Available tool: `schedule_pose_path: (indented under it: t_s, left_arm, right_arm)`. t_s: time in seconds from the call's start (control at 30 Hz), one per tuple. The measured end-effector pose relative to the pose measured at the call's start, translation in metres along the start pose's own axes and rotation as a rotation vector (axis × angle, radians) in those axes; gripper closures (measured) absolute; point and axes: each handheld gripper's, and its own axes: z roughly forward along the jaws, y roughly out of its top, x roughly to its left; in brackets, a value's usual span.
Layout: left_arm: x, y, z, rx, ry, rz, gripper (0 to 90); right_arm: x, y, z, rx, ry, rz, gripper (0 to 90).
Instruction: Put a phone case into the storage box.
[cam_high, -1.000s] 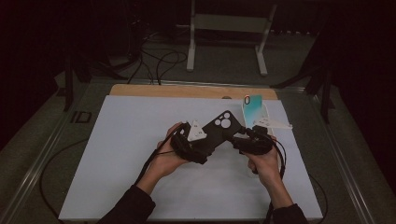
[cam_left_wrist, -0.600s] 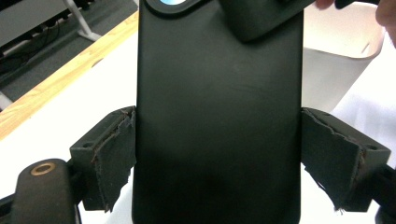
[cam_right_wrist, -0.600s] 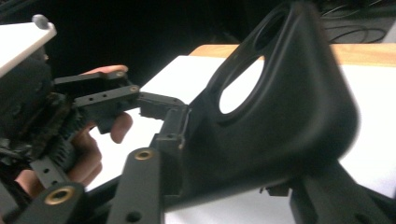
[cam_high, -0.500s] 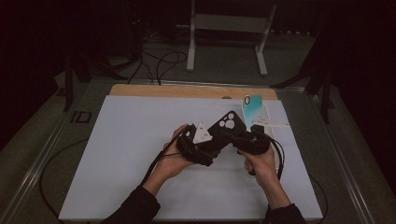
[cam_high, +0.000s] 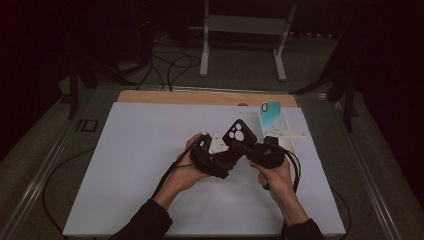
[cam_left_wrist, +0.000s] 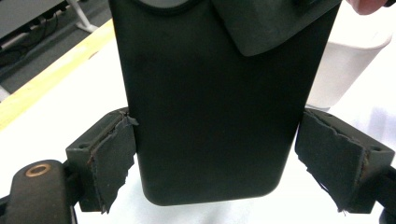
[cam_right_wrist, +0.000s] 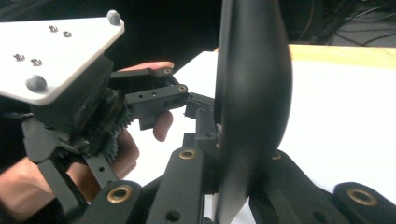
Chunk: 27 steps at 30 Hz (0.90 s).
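Note:
A black phone case with its camera cut-out uppermost stands tilted above the white mat, between both hands. My left gripper, with its grey plate on top, grips it across its width. In the left gripper view both pads press the sides of the case. My right gripper comes in from the right. Its jaws have just been closing and now pinch the case, seen edge-on, between them. The left gripper and its hand show beyond.
A white tray at the mat's right holds an upright teal phone case; it appears as a white container close behind the case. White mat, wooden strip at the far edge, metal stand and cables beyond.
The right gripper's jaws have closed onto the black case from the right. Both hands and the case have hardly shifted.

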Motion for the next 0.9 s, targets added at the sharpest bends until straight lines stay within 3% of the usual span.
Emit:
schedule_pose_path:
  t_s: [0.53,0.73,0.87,0.9]
  left_arm:
    - [0.012,-0.005,-0.010,-0.019,-0.088,-0.051,14.9]
    - [0.017,-0.008,-0.012,-0.026,-0.132,-0.076,14.9]
    - [0.019,-0.009,-0.012,-0.028,-0.152,-0.078,15.0]
    - [0.020,-0.010,-0.012,-0.033,-0.175,-0.081,15.0]
  right_arm:
    - [-0.002,0.003,-0.011,0.002,-0.021,-0.036,86.0]
    - [-0.001,0.003,-0.014,0.008,0.002,-0.065,85.9]
    - [0.002,0.004,-0.015,0.003,0.043,-0.078,85.7]
    - [0.003,0.004,-0.015,0.004,0.051,-0.082,85.7]
